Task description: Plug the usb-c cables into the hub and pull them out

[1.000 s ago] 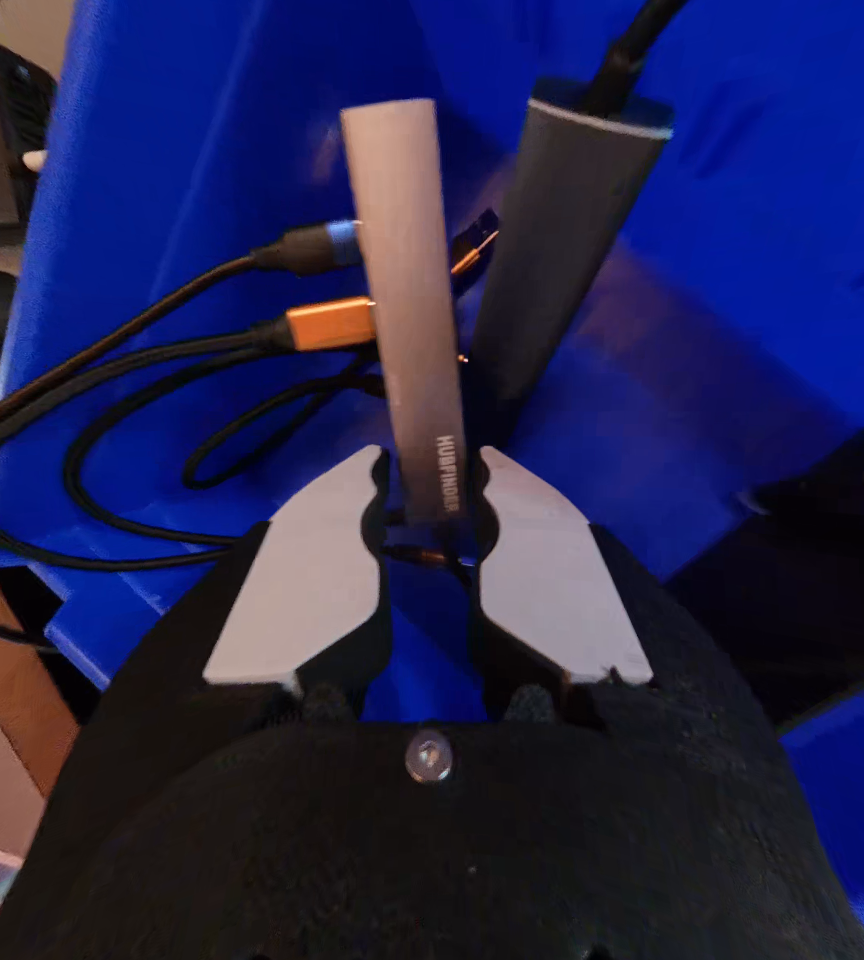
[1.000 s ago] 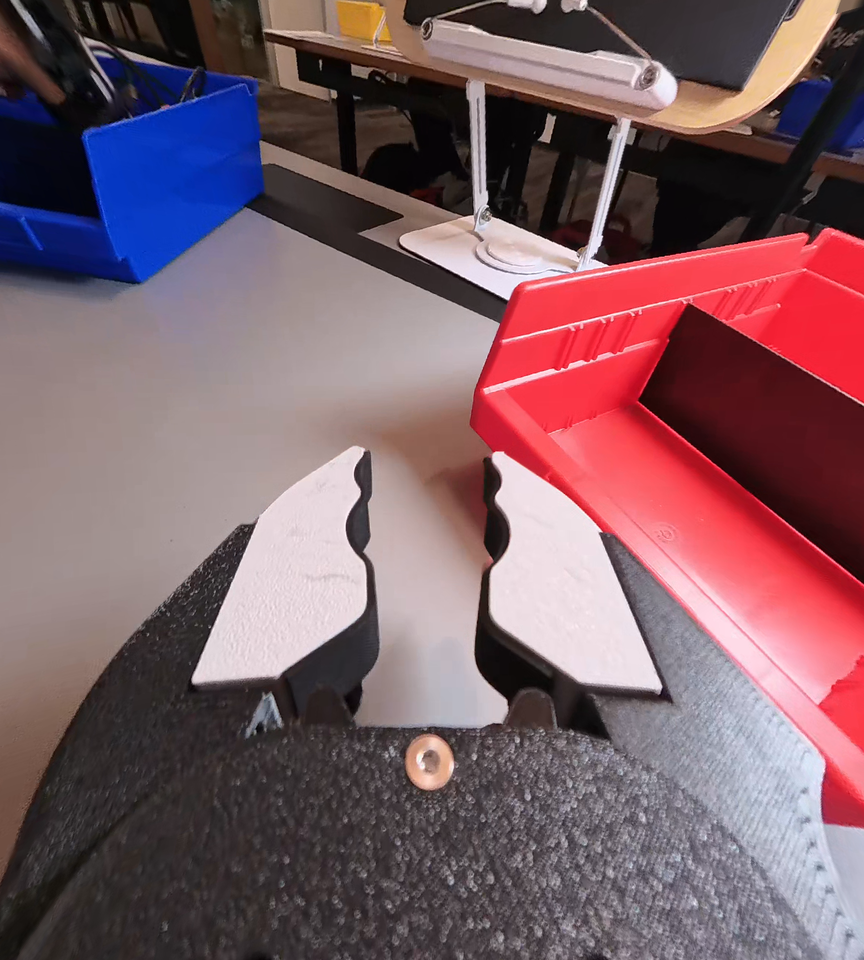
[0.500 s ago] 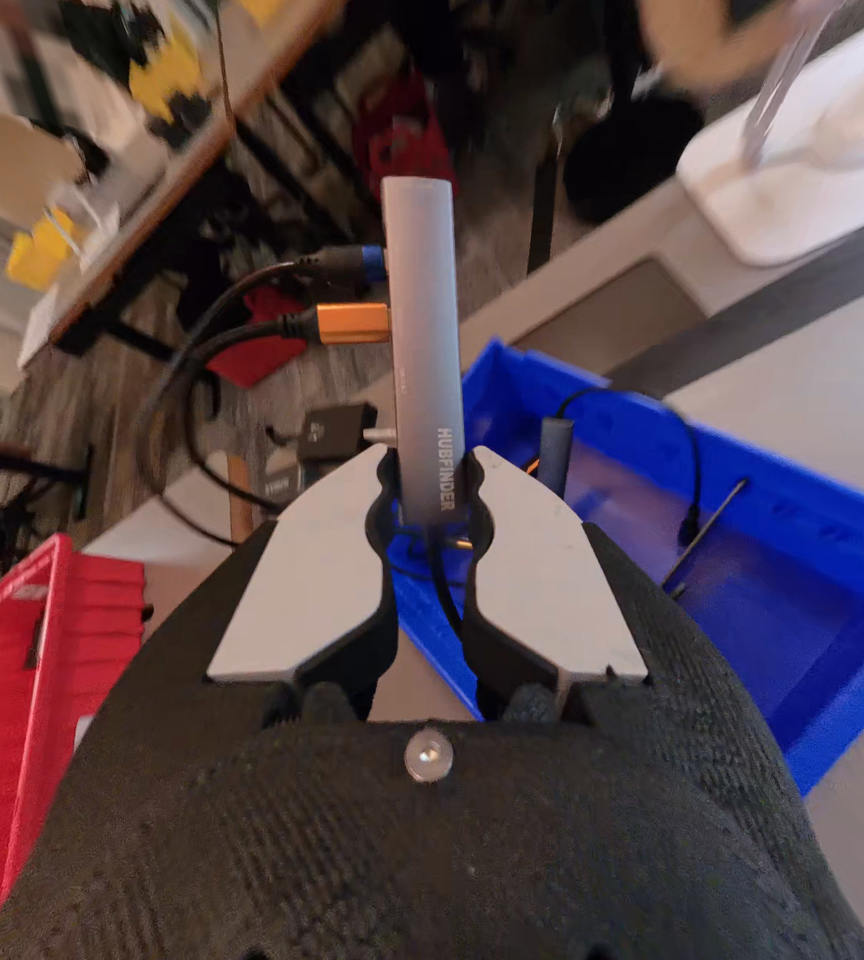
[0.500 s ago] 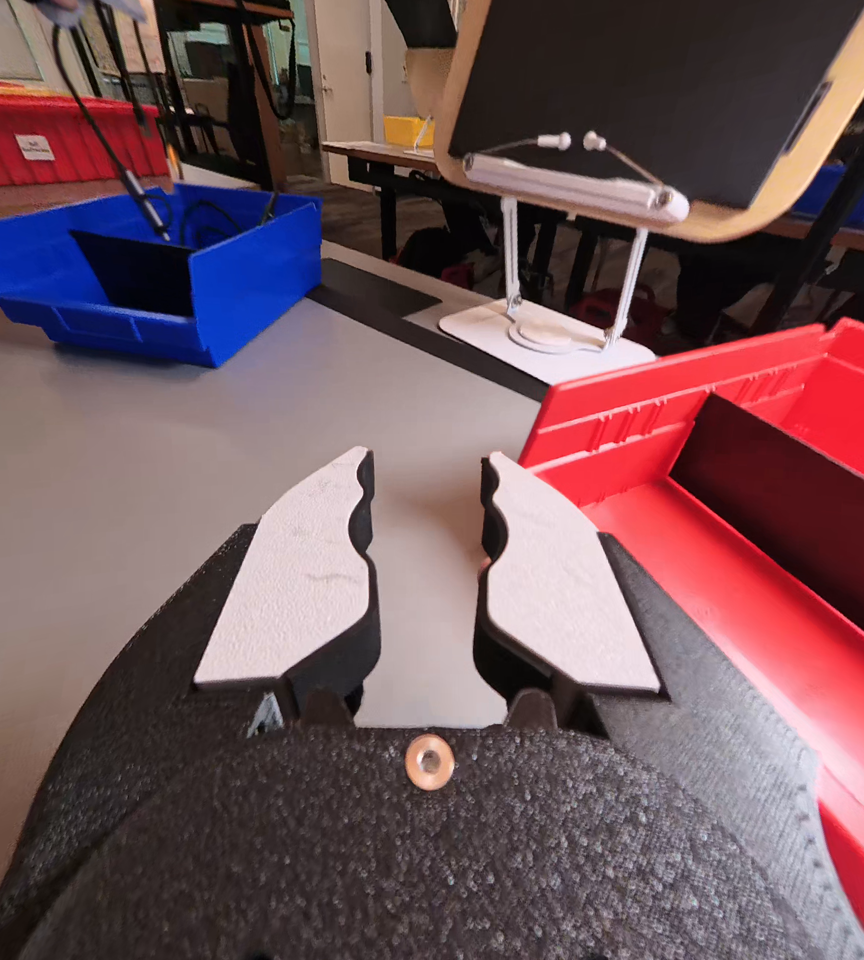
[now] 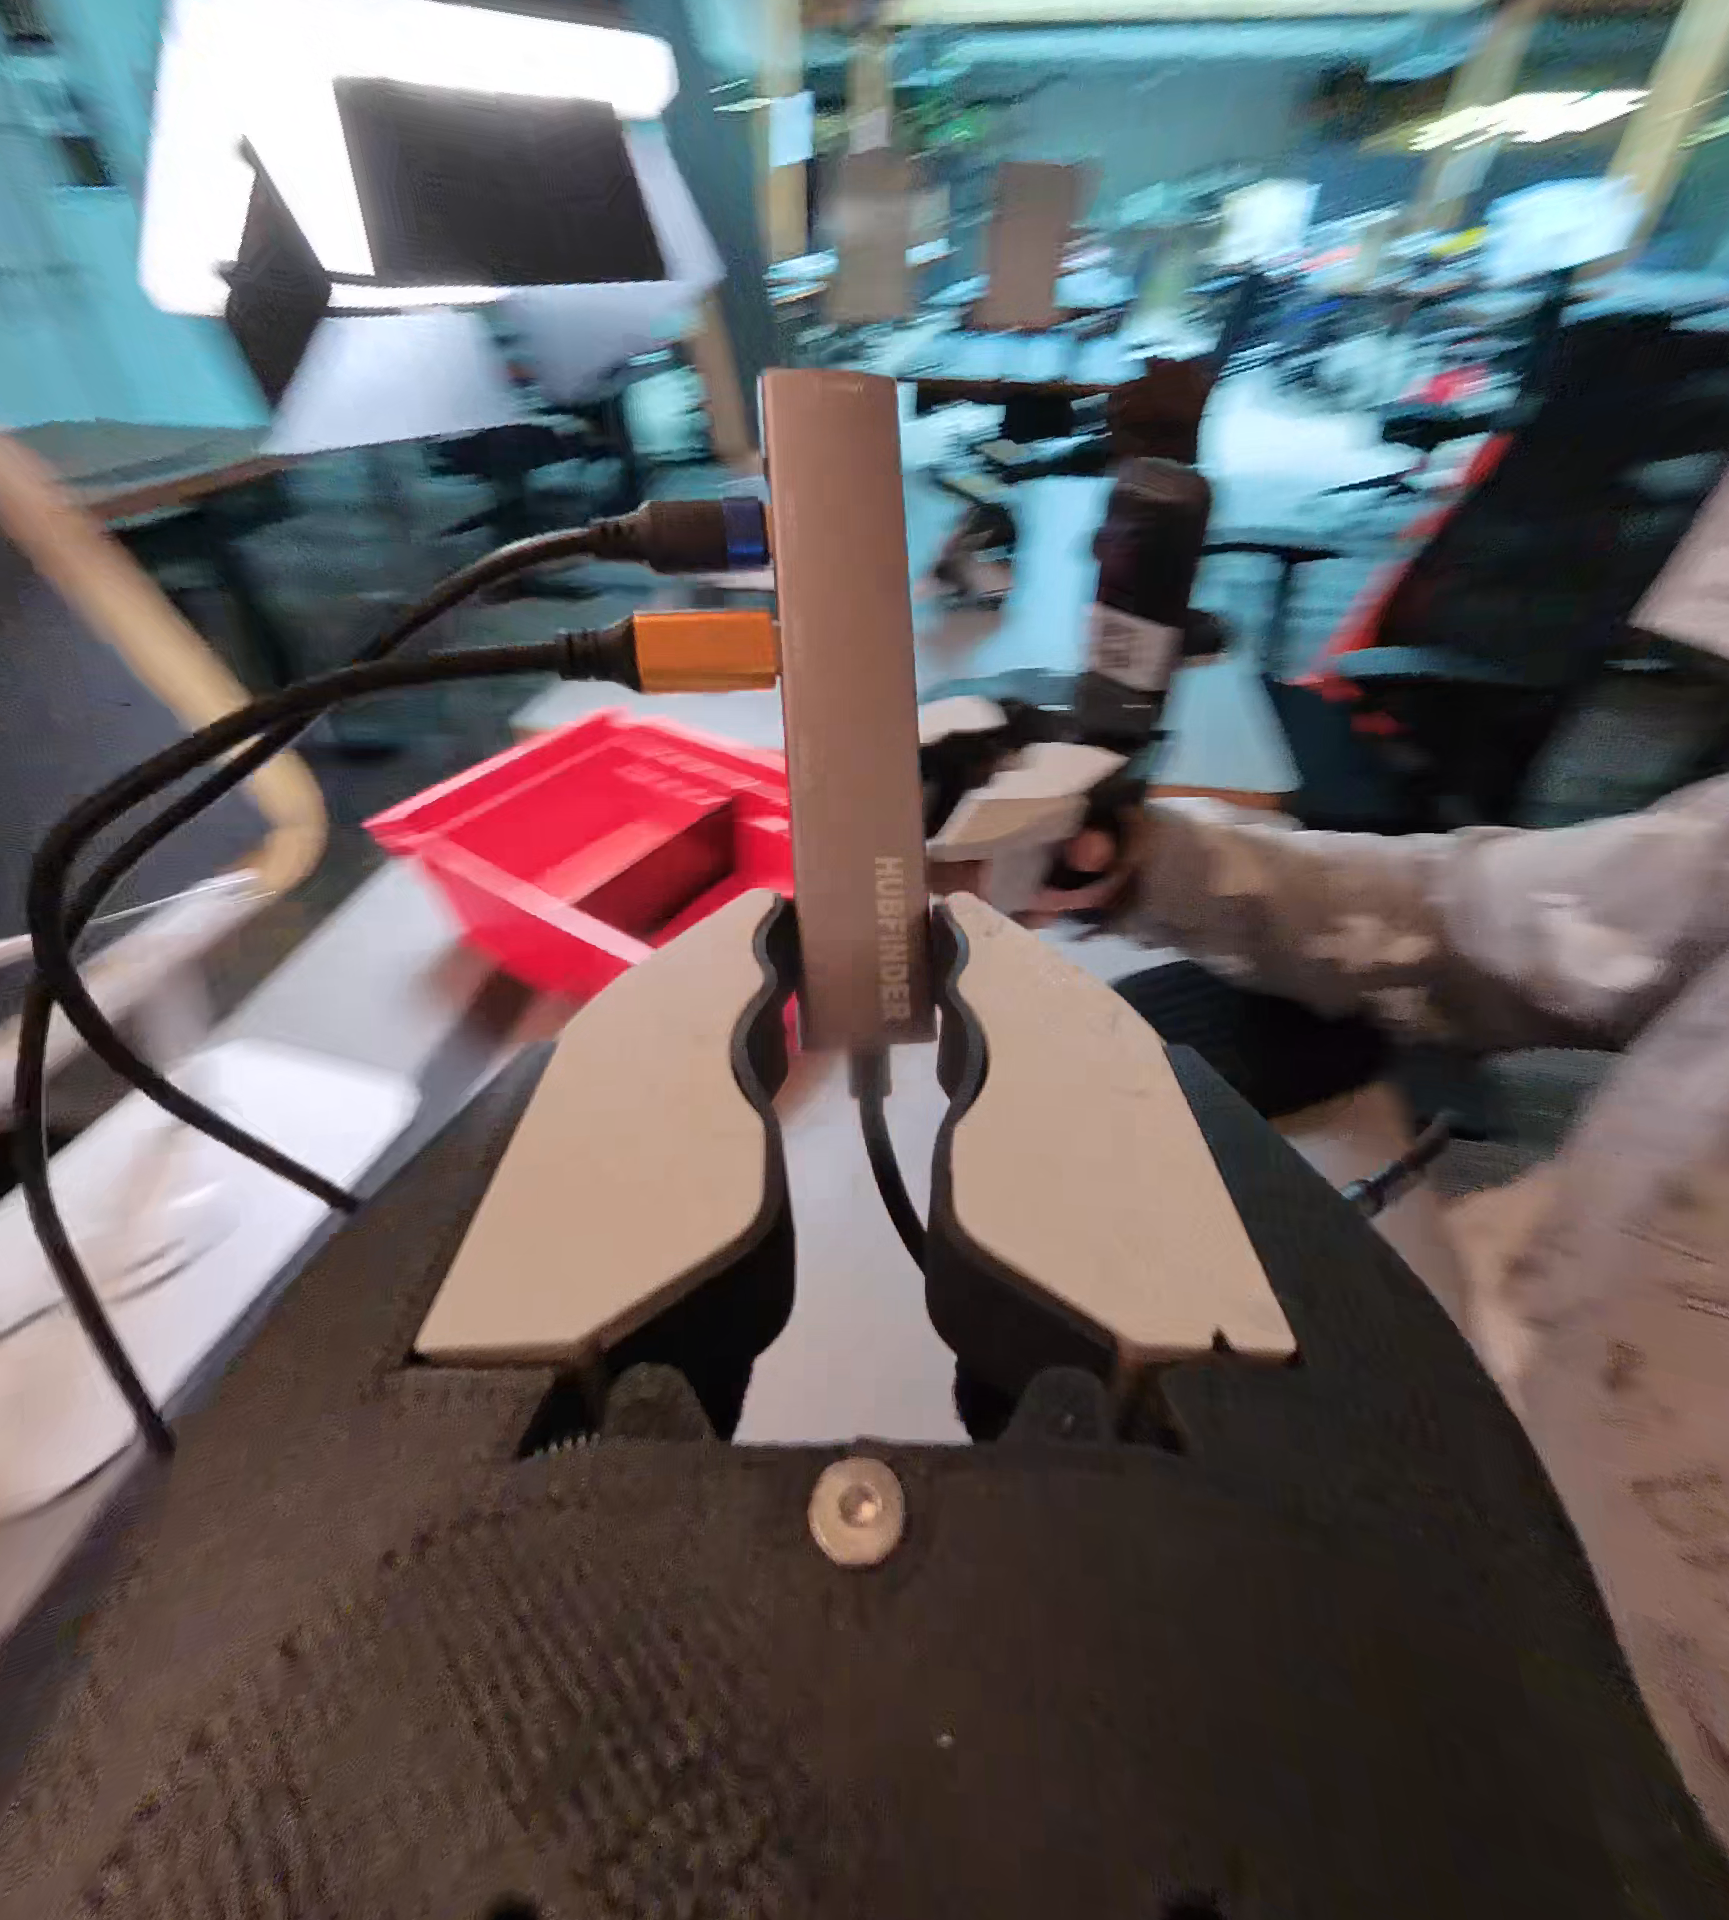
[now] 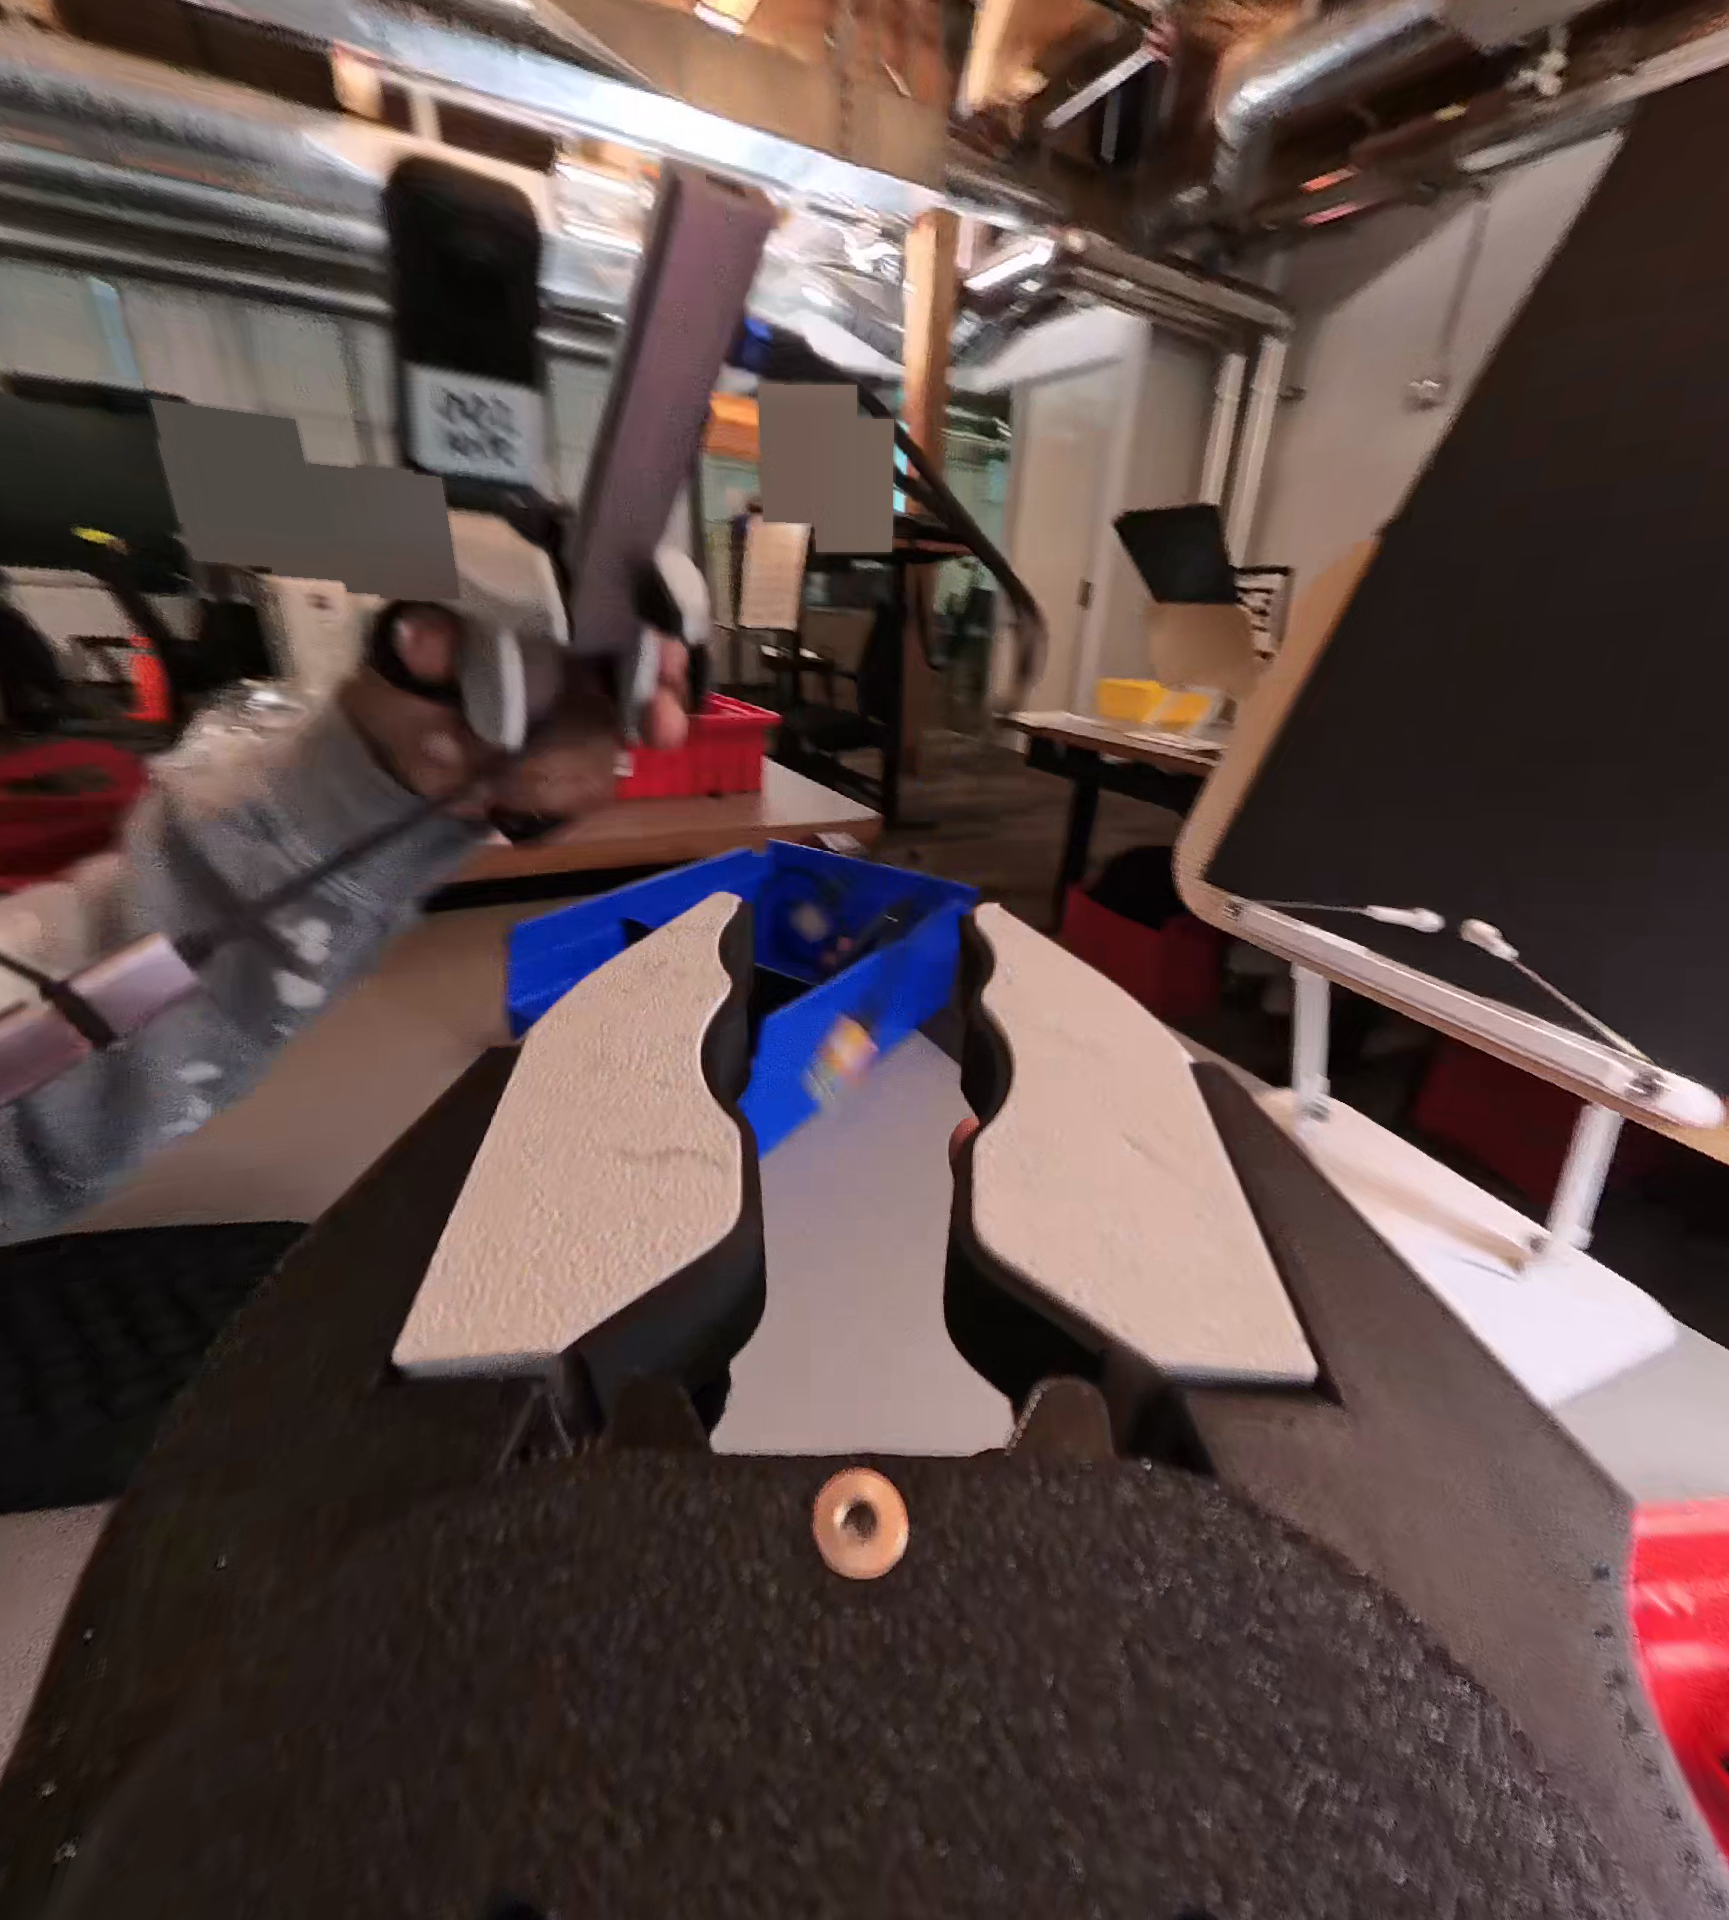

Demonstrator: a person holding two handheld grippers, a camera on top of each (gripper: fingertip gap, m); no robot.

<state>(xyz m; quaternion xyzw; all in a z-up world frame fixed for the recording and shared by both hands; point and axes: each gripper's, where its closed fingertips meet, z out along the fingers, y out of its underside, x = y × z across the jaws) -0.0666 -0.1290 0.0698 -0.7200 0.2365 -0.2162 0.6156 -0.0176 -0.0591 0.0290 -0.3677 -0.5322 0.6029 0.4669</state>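
My left gripper (image 5: pixel 860 935) is shut on the lower end of a grey USB hub (image 5: pixel 844 707) and holds it upright in the air. A black plug with a blue ring (image 5: pixel 704 535) and an orange plug (image 5: pixel 704 652) sit in the hub's left side, and their black cables hang down to the left. The hub's own cable (image 5: pixel 886 1153) drops between the fingers. My right gripper (image 6: pixel 849 935) is open and empty above the grey table. It also shows in the left wrist view (image 5: pixel 1005 821), beyond the hub. In the right wrist view, the hub (image 6: pixel 673 416) is high at the upper left.
A blue bin (image 6: pixel 839 997) holding cables stands on the table (image 6: pixel 860 1247) just beyond my right fingers. A red bin (image 5: pixel 579 862) lies behind the hub and shows at the lower right (image 6: pixel 1722 1662). A dark board on a white stand (image 6: pixel 1566 675) fills the right. A grey sleeve (image 5: pixel 1462 935) reaches in. The grippers' ends are close to 11 cm from one another.
My left gripper has lifted the hub with its two cables out of the blue bin and swung it up into the air. My right gripper has tilted up and turned toward the blue bin, still open.
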